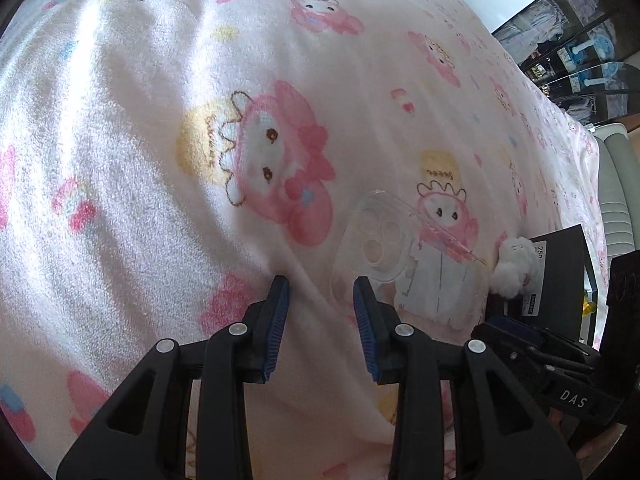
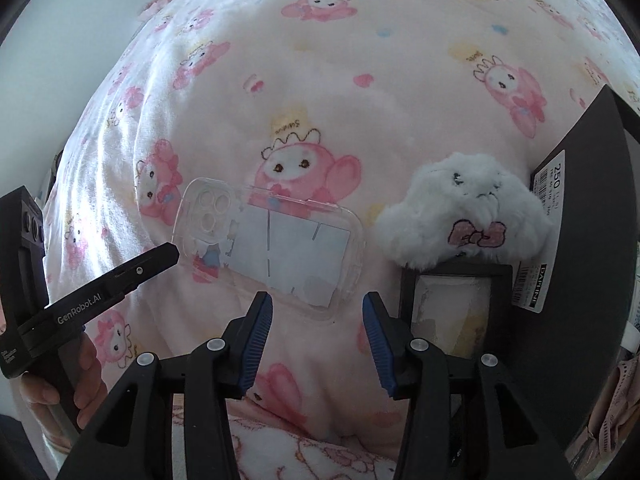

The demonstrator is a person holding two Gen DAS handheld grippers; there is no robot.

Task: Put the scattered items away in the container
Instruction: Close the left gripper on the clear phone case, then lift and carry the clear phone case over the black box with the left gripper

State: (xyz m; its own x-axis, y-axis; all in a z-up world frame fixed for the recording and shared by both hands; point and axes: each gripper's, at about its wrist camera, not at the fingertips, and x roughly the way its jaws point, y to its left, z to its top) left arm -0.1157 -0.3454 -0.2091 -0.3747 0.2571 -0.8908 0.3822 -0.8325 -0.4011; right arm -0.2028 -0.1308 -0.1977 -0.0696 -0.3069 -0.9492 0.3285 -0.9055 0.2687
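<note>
Beside the "250"-labelled black box [image 2: 576,216], both the left gripper [image 1: 322,328] and right gripper [image 2: 318,344] gape empty.

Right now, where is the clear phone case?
The clear phone case lies flat on the pink blanket, centre of the right wrist view just ahead of the right gripper, with the white plush toy on its right.
</note>
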